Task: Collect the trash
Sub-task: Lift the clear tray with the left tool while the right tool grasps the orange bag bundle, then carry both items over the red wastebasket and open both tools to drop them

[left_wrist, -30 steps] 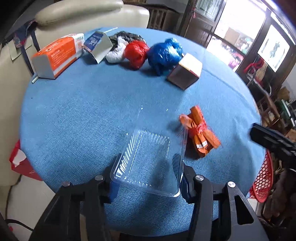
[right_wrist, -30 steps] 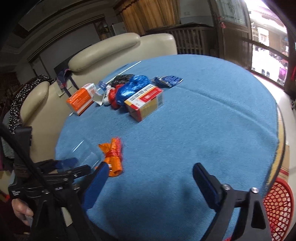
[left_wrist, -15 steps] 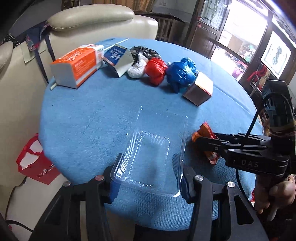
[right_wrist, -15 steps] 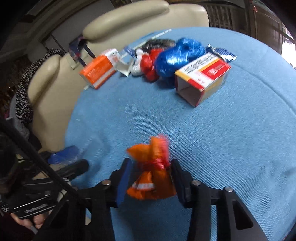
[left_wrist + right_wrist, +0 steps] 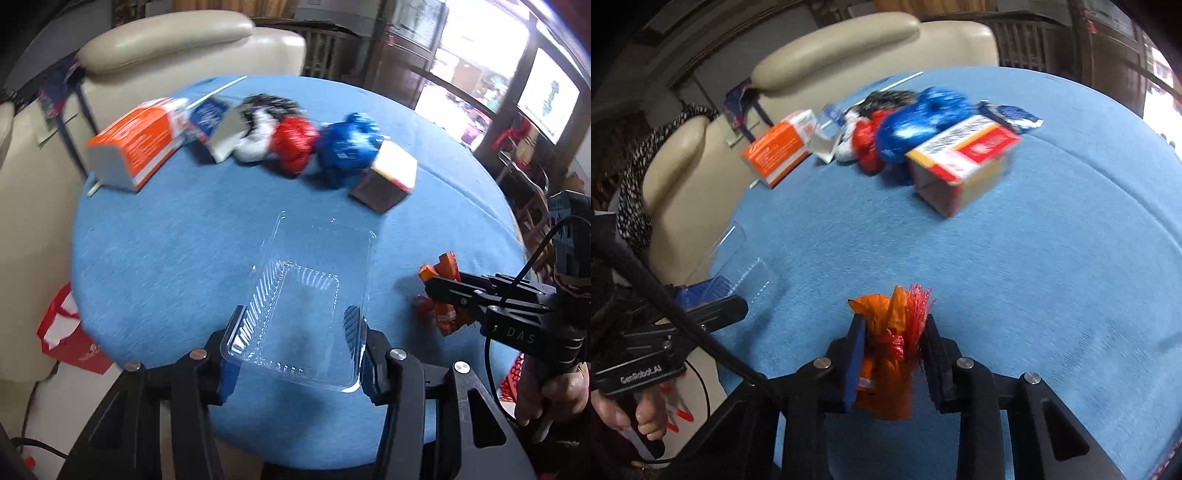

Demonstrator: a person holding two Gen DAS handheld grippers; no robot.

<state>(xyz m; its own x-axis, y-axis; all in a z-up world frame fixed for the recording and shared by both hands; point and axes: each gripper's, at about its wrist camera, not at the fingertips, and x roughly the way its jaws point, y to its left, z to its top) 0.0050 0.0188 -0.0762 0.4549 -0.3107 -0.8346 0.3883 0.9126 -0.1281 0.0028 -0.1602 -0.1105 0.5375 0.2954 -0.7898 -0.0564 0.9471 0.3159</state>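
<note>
A clear plastic clamshell tray (image 5: 306, 306) is clamped across its side walls by the left tongs (image 5: 295, 354), above the blue bench (image 5: 177, 258) edge. An orange tied wrapper bundle (image 5: 890, 354) is pinched at its knot by the right tongs (image 5: 892, 354). Both are judged light; the tray thin, springy, slippery, best held by its rim. More trash lies at twelve o'clock: a red-and-yellow carton (image 5: 960, 162).

**Blurred row, hidden and cropped parts**

Motion blur smears the row at the top of the tabletop (image 5: 177, 236): print on the orange box (image 5: 138, 144) and the red-and-yellow carton (image 5: 964, 155) is unreadable. The right gripper (image 5: 892, 354) hides the orange bundle's (image 5: 886, 384) sides. The red basket (image 5: 511, 380) is cropped at the right edge
</note>
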